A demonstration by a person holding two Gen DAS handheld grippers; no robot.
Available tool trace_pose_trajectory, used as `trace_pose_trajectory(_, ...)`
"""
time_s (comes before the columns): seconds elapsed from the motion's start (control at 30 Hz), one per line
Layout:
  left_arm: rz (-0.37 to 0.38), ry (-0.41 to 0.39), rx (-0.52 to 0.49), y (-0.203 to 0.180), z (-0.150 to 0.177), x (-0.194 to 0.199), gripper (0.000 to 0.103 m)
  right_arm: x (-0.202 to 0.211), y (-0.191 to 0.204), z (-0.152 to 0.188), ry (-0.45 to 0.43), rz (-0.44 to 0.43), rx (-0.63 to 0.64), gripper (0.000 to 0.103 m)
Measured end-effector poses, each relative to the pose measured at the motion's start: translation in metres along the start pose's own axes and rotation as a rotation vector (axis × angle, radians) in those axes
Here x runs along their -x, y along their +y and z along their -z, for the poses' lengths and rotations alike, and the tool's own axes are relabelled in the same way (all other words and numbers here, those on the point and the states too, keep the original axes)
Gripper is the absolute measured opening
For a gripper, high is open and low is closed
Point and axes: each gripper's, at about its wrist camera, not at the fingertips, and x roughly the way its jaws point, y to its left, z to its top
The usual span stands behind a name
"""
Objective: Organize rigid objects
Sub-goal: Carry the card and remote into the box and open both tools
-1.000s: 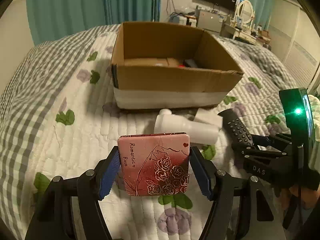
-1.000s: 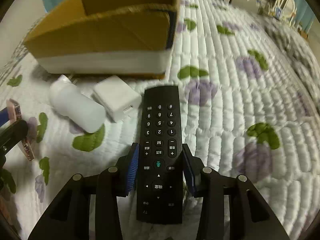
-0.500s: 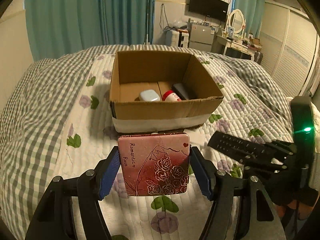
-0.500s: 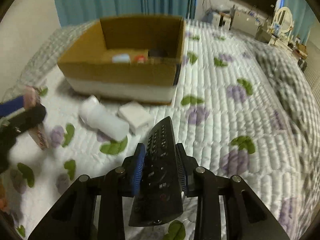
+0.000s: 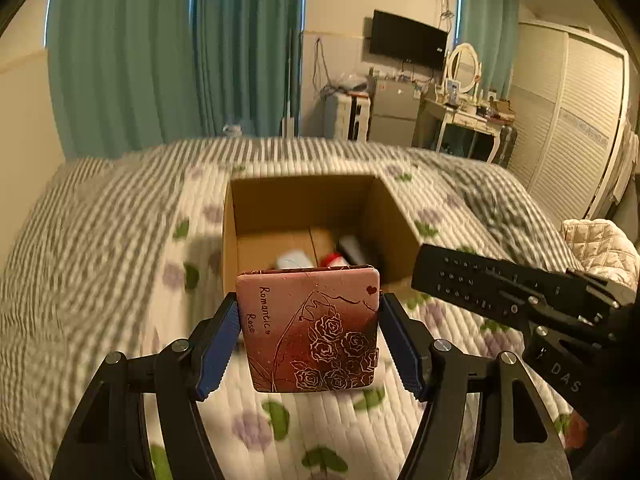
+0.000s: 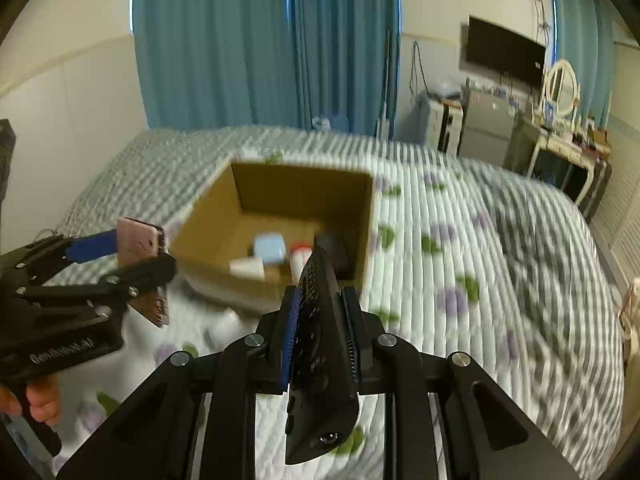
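Note:
My left gripper [image 5: 308, 340] is shut on a pink tin [image 5: 310, 328] printed with roses, held up in the air in front of the open cardboard box [image 5: 256, 192]. My right gripper [image 6: 320, 336] is shut on a black remote control [image 6: 320, 344], tilted on its edge, also in the air near the box [image 6: 304, 184]. The remote [image 5: 480, 284] shows at the right of the left wrist view, and the tin [image 6: 138, 240] at the left of the right wrist view. Several small items lie in the box, among them a light blue case [image 6: 270, 248].
The box stands on a bed with a quilted floral cover [image 6: 460, 264]. A white bottle [image 6: 230, 320] lies on the cover in front of the box, mostly hidden. Teal curtains, a wall television [image 5: 408, 42] and a dressing table stand beyond the bed.
Both grippers have risen off the bed with their objects, the tin and the remote. The remote has tilted onto its edge. The box now lies lower and farther in both views.

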Motion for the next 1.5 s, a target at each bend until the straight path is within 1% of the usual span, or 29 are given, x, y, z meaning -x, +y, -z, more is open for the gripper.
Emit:
trace_pose_trajectory(0.1,0.011,-0.014,0.002,0.002,-0.024,-0.006,0.070,-0.001,0.003,-0.027,-0.043,-0.013,0.010,0.020)
trace_pose_trajectory(0.17,-0.007,-0.020,-0.007,0.004,-0.037,-0.014,0.070,-0.006,0.003,-0.045,-0.063,-0.013,0.018,0.020)
trace_pose_trajectory(0.27,-0.019,-0.011,-0.002,0.008,-0.055,-0.034,0.070,-0.022,0.004,-0.067,-0.064,-0.011,0.029,0.020)
trace_pose_trajectory(0.33,-0.017,0.008,0.003,0.012,-0.064,-0.051,0.070,-0.034,0.004,-0.079,-0.059,-0.008,0.037,0.020)
trace_pose_trajectory(0.37,-0.029,0.022,0.004,0.014,-0.067,-0.061,0.070,-0.043,0.004,-0.084,-0.055,-0.010,0.035,0.020)
trace_pose_trajectory(0.43,-0.048,0.047,-0.007,0.017,-0.071,-0.083,0.070,-0.057,0.002,-0.090,-0.041,-0.016,0.030,0.020)
trace_pose_trajectory(0.57,-0.056,0.096,-0.013,0.023,-0.067,-0.120,0.070,-0.082,-0.003,-0.092,-0.013,-0.024,0.023,0.020)
trace_pose_trajectory(0.63,-0.068,0.108,-0.015,0.025,-0.063,-0.131,0.070,-0.096,-0.005,-0.091,0.002,-0.028,0.021,0.020)
trace_pose_trajectory(0.87,-0.055,0.152,0.002,0.031,-0.056,-0.157,0.070,-0.129,-0.011,-0.083,0.039,-0.039,0.013,0.020)
trace_pose_trajectory(0.97,-0.045,0.147,0.023,0.034,-0.058,-0.158,0.072,-0.135,-0.013,-0.082,0.046,-0.042,0.012,0.020)
trace_pose_trajectory(1.03,-0.043,0.112,0.038,0.037,-0.062,-0.152,0.074,-0.136,-0.014,-0.083,0.045,-0.039,0.012,0.020)
trace_pose_trajectory(1.07,-0.041,0.096,0.041,0.038,-0.064,-0.147,0.078,-0.137,-0.014,-0.084,0.044,-0.038,0.011,0.020)
trace_pose_trajectory(1.1,-0.039,0.087,0.042,0.038,-0.067,-0.144,0.080,-0.138,-0.014,-0.085,0.045,-0.037,0.010,0.020)
trace_pose_trajectory(1.27,-0.051,0.041,0.042,0.043,-0.075,-0.125,0.080,-0.141,-0.011,-0.091,0.034,-0.035,0.009,0.020)
trace_pose_trajectory(1.33,-0.061,0.031,0.040,0.046,-0.076,-0.120,0.080,-0.149,-0.009,-0.091,0.041,-0.046,0.007,0.020)
trace_pose_trajectory(1.5,-0.089,0.019,0.021,0.048,-0.072,-0.116,0.080,-0.180,-0.001,-0.085,0.096,-0.086,0.019,0.021)
